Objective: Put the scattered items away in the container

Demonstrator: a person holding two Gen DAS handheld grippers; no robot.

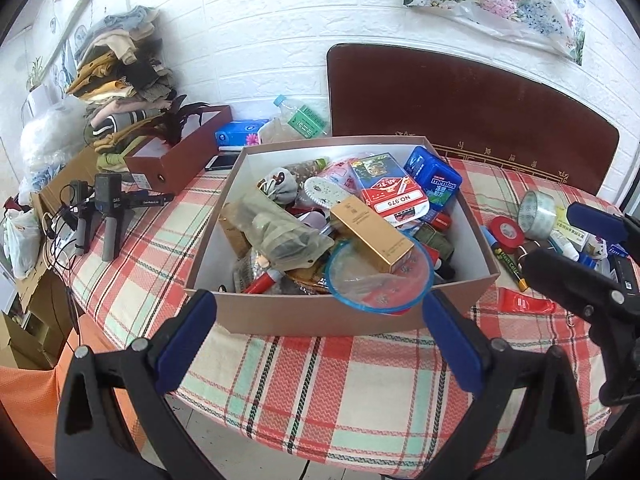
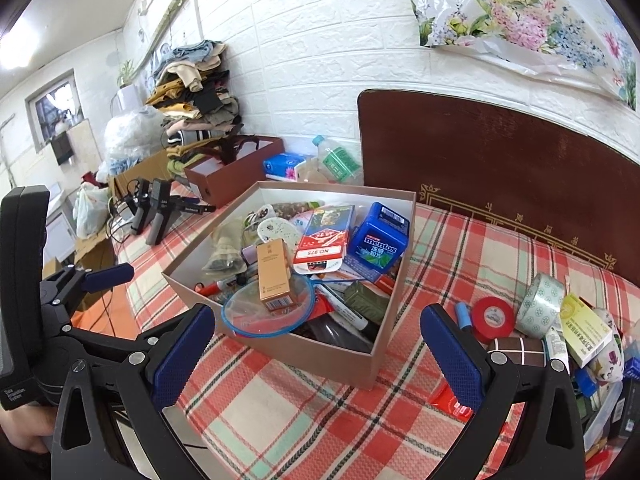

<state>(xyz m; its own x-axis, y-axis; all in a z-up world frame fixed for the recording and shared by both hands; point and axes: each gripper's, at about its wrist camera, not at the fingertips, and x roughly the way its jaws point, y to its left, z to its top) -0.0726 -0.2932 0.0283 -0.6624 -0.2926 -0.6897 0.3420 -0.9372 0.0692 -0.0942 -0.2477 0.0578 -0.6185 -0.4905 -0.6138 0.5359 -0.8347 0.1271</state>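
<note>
Brown cardboard box (image 1: 280, 316), heaped with packets, sits mid-tabletop (image 1: 340, 392). Only the right wrist view shows the yellow medicine carton (image 2: 586, 326) beside it. Left gripper (image 1: 320, 344) and right gripper (image 2: 316, 356): jaws released, empty.

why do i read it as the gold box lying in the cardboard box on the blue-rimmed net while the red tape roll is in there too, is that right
Not quite: the red tape roll is outside the cardboard box, on the checked tablecloth to its right beside the clear tape roll, as the right wrist view shows. The gold box does lie on the blue-rimmed net inside.
</note>
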